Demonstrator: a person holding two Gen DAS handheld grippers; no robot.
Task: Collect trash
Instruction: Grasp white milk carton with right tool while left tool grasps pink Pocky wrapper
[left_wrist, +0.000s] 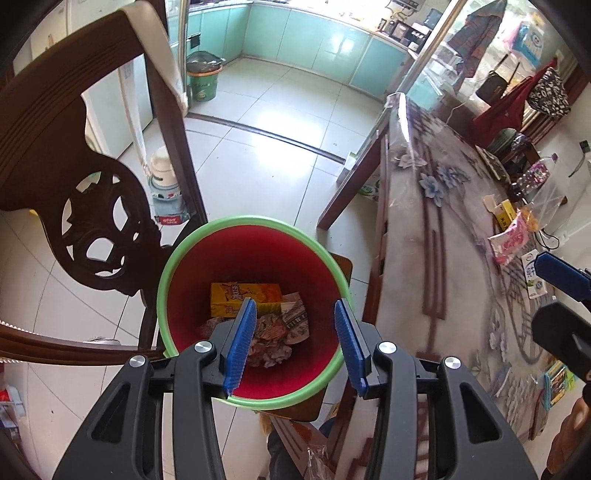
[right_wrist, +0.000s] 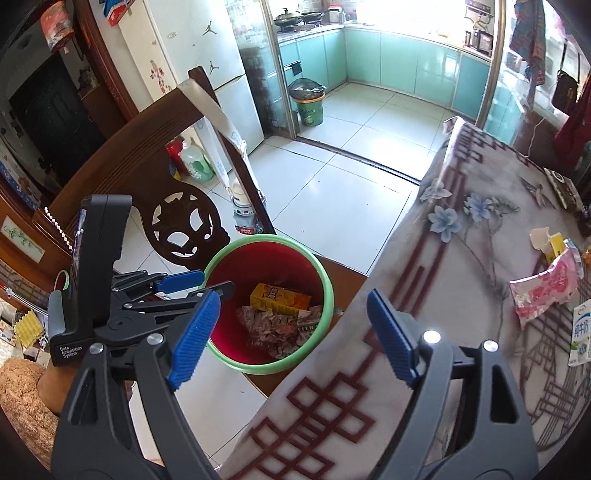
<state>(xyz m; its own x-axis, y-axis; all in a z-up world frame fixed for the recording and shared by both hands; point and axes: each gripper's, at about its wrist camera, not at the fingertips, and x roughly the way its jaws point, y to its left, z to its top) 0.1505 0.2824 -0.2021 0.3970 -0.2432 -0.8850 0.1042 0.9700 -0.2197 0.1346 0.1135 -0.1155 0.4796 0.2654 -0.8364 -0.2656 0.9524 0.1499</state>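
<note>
Your left tool hangs directly above the bin, fingers spread apart and gripping nothing. Your right tool is likewise released and empty, poised over the near edge of the table, with the bin just to its left.

Count one bin with a red interior and green rim, standing on a wooden chair seat beside the table. It contains one yellow-orange carton with printing too distorted to read, lying against the far wall, and a heap of crumpled printed wrappers in front of it.

On the table, count three uncollected items, well apart from the bin: one pink floral wrapper, one opened yellow box behind it, and one white milk carton with blue Chinese characters.

The body of the left tool, seen in the right wrist view, reads "Data Acquisition System".

A second, green bin stands in the kitchen beyond.
</note>
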